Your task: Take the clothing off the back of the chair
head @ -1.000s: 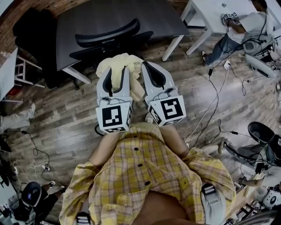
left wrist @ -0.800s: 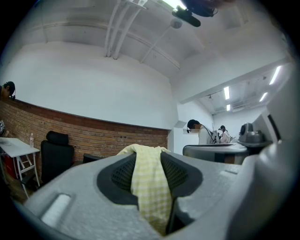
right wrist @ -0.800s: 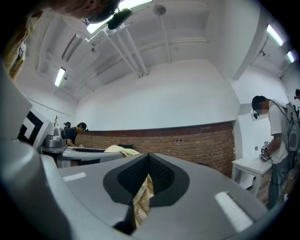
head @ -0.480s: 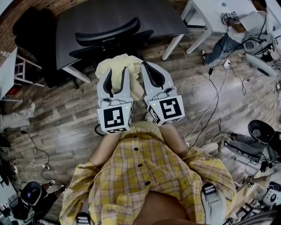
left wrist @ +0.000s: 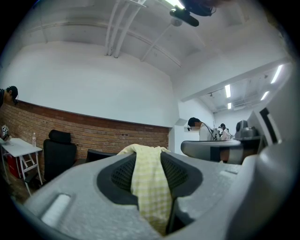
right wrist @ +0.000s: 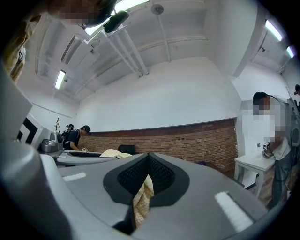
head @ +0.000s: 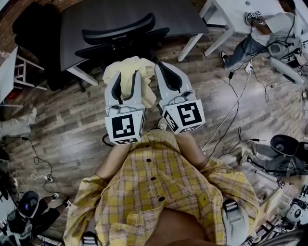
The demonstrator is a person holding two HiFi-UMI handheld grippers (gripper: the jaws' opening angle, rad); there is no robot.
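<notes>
A pale yellow checked piece of clothing [head: 131, 73] hangs bunched between my two grippers, held clear of the black office chair [head: 118, 34] that stands just beyond it at a dark desk [head: 130, 13]. My left gripper [head: 127, 77] is shut on a fold of the cloth, which fills the gap between its pads [left wrist: 149, 183]. My right gripper [head: 161, 68] stands close beside it on the right, shut on a thin strip of the same cloth [right wrist: 142, 199]. Both grippers point level, away from my body.
A white table [head: 226, 12] with a seated person [head: 260, 38] is at the upper right. Cables [head: 236, 96] run over the wooden floor. Another white table [head: 7, 72] is at the left, and a black chair base [head: 286, 144] at the right.
Both grippers keep their hold on the clothing and stay side by side. Only the head view has shifted slightly, so the chair sits a little higher in the picture.
</notes>
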